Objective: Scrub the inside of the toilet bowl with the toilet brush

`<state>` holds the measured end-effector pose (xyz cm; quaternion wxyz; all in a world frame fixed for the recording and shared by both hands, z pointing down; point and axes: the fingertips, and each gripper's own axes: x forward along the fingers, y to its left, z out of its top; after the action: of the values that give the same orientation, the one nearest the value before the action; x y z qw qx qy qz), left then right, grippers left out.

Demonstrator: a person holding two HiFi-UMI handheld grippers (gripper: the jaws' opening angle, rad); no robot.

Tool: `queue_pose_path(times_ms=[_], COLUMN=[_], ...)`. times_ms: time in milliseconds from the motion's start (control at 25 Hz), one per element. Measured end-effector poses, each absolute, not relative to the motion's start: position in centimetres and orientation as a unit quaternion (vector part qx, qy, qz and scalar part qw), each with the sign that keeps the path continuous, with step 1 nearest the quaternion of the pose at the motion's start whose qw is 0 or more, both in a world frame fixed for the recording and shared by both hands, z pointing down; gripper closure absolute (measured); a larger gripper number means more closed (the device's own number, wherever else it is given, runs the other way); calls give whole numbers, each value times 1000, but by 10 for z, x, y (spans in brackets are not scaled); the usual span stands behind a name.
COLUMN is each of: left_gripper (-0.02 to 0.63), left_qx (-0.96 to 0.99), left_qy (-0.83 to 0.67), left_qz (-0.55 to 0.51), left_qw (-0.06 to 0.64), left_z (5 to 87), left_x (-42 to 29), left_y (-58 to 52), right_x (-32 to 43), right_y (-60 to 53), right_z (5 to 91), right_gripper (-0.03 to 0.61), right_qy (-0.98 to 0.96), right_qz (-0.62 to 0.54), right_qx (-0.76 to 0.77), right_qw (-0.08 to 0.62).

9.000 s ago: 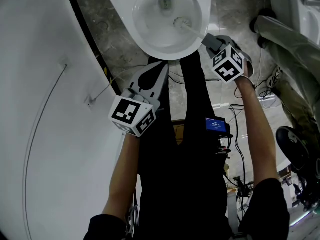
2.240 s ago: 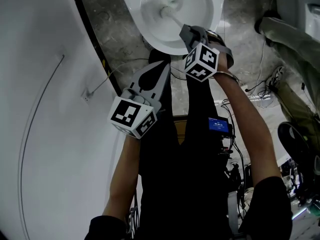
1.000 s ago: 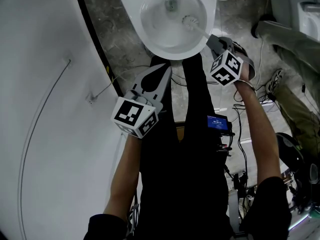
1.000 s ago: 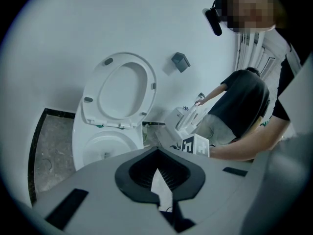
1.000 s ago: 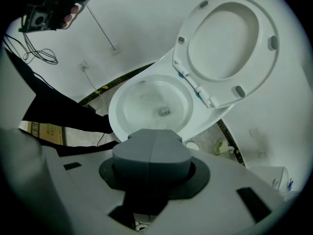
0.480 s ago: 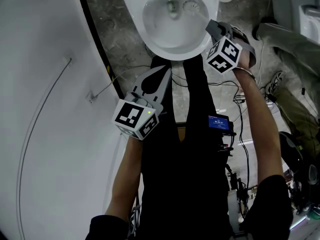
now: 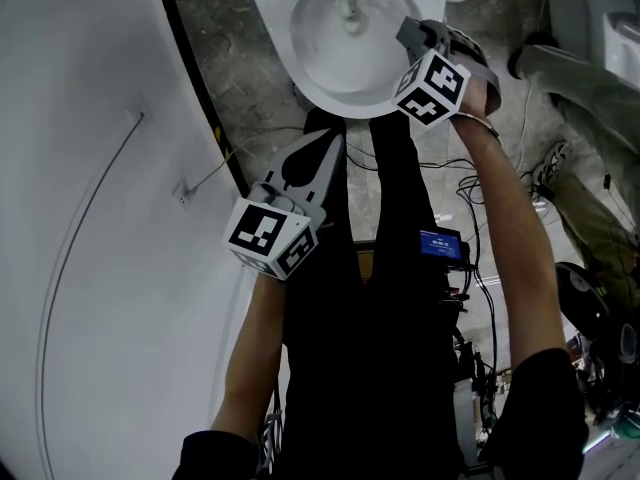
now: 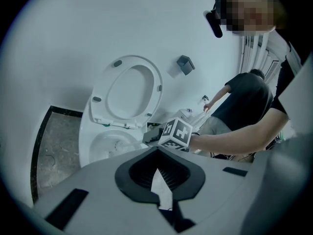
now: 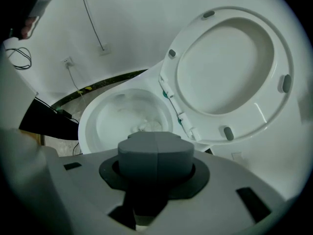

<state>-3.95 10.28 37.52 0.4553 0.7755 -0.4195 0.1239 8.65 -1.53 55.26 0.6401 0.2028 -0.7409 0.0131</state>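
Observation:
The white toilet bowl [image 7: 305,68] is at the top of the head view, its seat and lid [image 9: 230,58] raised. My right gripper [image 7: 412,30] hangs over the bowl's right rim, shut on the toilet brush handle. The brush head [image 7: 378,0] is down inside the bowl near its far right wall. In the right gripper view the shut jaws hide the handle, and only the bristles [image 9: 144,127] show above my right gripper [image 9: 155,151]. My left gripper [image 7: 332,136] hovers shut and empty in front of the bowl. In the left gripper view, the left gripper [image 8: 157,153] points at the bowl [image 8: 105,143].
A curved white wall [image 7: 100,218] with a socket and cable [image 7: 183,196] runs along the left. Cables [image 7: 500,183] lie on the stone floor to the right. Another person [image 8: 244,102] stands to the right. A small grey box [image 8: 185,64] is fixed to the wall.
My right gripper has moved forward and left over the rim, sweeping the brush head from the bowl's right side toward its far wall. The left gripper has stayed put.

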Motion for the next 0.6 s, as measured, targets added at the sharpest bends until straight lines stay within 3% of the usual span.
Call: queue_pose_path(times_ms=[600], left_gripper=[603], left_qx=[765], left_qy=[-429], left_qz=[124], left_qw=[464], left_z=[379], left_x=[-62], left_y=[105], right_x=[23], right_y=[-20], right_z=[553], right_gripper=[420], right_qy=[-773], right_qz=[17], right_qx=[207], right_qw=[600])
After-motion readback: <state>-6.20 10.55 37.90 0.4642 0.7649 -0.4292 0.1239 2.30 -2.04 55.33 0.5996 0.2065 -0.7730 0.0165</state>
